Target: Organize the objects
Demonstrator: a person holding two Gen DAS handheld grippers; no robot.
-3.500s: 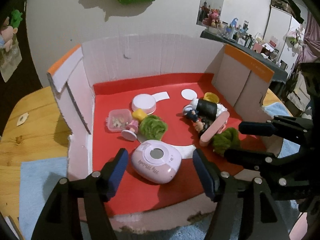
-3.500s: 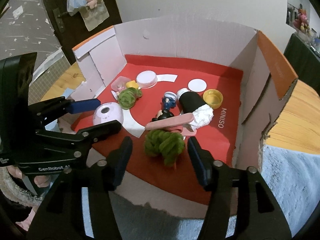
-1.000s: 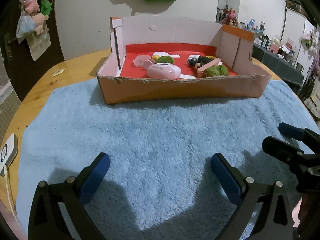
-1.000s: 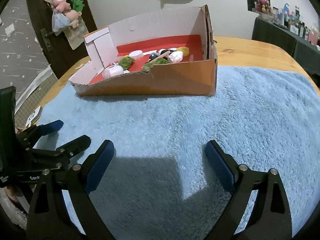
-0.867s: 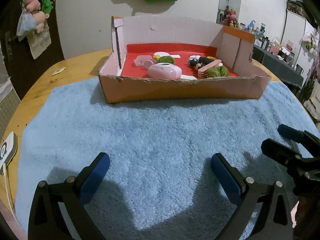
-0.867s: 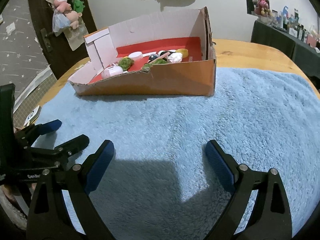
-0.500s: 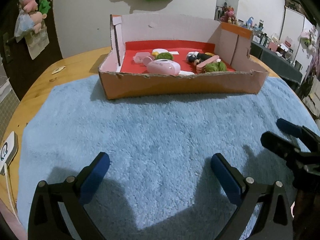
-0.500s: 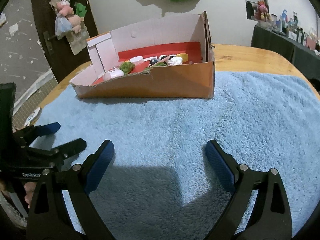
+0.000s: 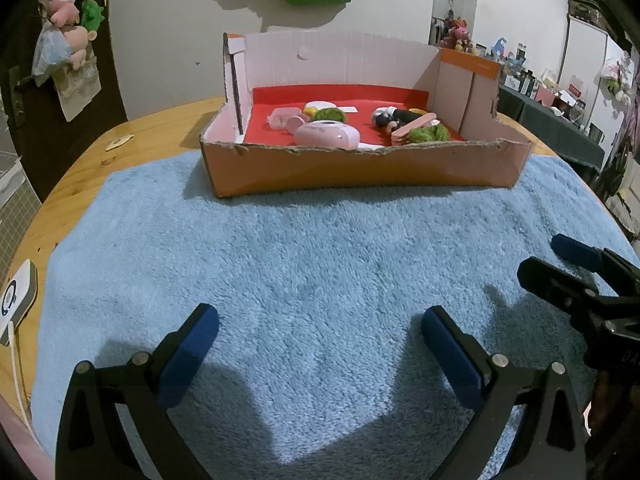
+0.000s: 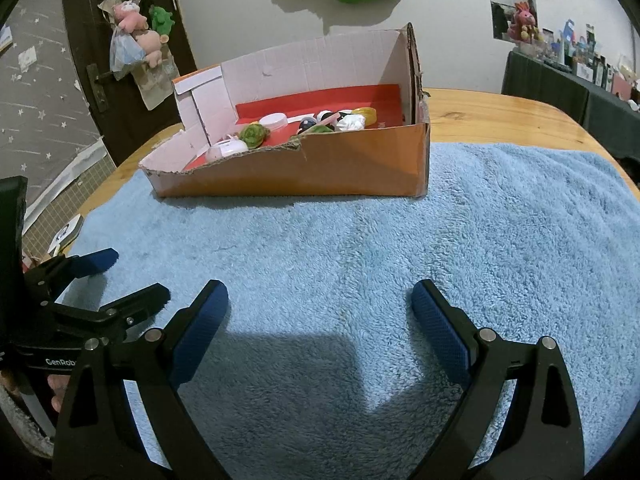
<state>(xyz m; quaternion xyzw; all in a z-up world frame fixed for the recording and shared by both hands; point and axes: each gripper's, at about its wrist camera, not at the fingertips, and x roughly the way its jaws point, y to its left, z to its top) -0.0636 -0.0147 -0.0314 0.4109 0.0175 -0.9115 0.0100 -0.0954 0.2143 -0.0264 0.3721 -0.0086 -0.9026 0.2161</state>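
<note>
A cardboard box point(image 9: 360, 168) with a red floor stands at the far side of the blue towel point(image 9: 320, 264); it also shows in the right wrist view point(image 10: 304, 172). Inside lie a pink camera point(image 9: 326, 136), green fuzzy balls point(image 9: 428, 134), a small pink container point(image 9: 282, 117), a white lid point(image 10: 273, 120), a yellow cap point(image 10: 365, 112) and a dark figure point(image 9: 386, 118). My left gripper point(image 9: 320, 330) is open and empty over the towel, well in front of the box. My right gripper point(image 10: 320, 306) is open and empty beside it.
The towel lies on a round wooden table point(image 9: 132, 140). A small white device point(image 9: 16, 300) with a cable lies at the table's left edge. The right gripper shows at the right of the left wrist view point(image 9: 576, 272), the left gripper at the left of the right wrist view point(image 10: 92, 280).
Both grippers have pulled back out of the box to the near side of the towel and opened wider. In the last second they have barely shifted.
</note>
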